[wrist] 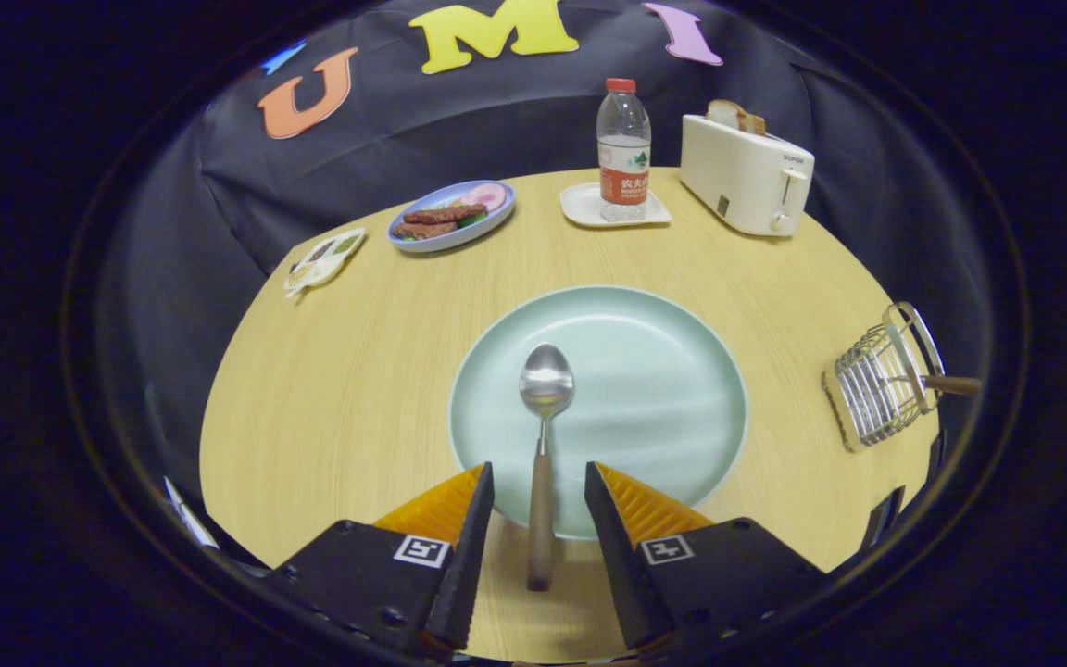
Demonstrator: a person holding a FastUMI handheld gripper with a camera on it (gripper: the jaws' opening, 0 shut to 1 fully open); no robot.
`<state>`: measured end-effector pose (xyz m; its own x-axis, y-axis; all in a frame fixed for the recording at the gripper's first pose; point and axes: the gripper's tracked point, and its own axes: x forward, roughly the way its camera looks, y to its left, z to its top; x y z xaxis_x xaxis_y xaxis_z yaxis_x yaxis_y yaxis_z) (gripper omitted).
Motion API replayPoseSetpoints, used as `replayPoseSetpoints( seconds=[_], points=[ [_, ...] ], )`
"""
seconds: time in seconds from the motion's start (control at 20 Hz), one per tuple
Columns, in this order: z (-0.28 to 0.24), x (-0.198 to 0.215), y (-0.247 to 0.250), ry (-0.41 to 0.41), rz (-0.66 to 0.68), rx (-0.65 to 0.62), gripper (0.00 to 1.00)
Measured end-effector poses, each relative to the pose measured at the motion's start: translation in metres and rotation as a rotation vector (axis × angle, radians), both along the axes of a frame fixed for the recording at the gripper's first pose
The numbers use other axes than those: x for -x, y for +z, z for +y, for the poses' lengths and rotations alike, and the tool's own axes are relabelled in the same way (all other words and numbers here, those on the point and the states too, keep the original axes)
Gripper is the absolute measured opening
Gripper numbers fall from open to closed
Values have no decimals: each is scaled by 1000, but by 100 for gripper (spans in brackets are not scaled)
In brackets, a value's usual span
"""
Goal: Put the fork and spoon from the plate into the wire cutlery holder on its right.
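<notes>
1. Gripper view: the gripper (539,491) hangs over the near rim of the plate with its two fingers (476,519) spread apart, pressing on nothing.
2. Between the fingers lies the spoon (543,445), untouched by either. Its brown handle crosses the plate's near rim onto the tabletop (357,371), and its steel bowl rests face up on the plate just ahead of the fingertips.
3. The pale green plate (663,389) sits on the round wooden tabletop and carries the spoon.
4. To the plate's right, well apart from it near the table's edge, is the wire cutlery holder (881,380). A brown handle (952,383) sticks out of its mouth; what it belongs to I cannot tell.
5. Beyond the plate stands a water bottle (623,148) with a red cap and a red-and-white label, on a small white tray (580,206).
6. Right of the bottle is a white toaster (745,174) with a slice of bread (735,115) in its slot; small writing on its side is too fine to read surely.
7. Left of the bottle lie a blue plate of food (452,215) and, farther left, a small printed packet (322,259) whose print is illegible.
</notes>
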<state>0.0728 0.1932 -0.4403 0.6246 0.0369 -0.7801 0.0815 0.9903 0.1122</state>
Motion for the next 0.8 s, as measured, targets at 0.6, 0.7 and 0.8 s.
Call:
replayPoseSetpoints(
  seconds=[0.6, 0.7, 0.8],
  points=[
    [-3, -2, -8, 10, 10, 17, 11],
    [-4, 2, -2, 43, 1, 17, 4],
    [-8, 7, 5, 77, -8, 19, 4]
  ],
)
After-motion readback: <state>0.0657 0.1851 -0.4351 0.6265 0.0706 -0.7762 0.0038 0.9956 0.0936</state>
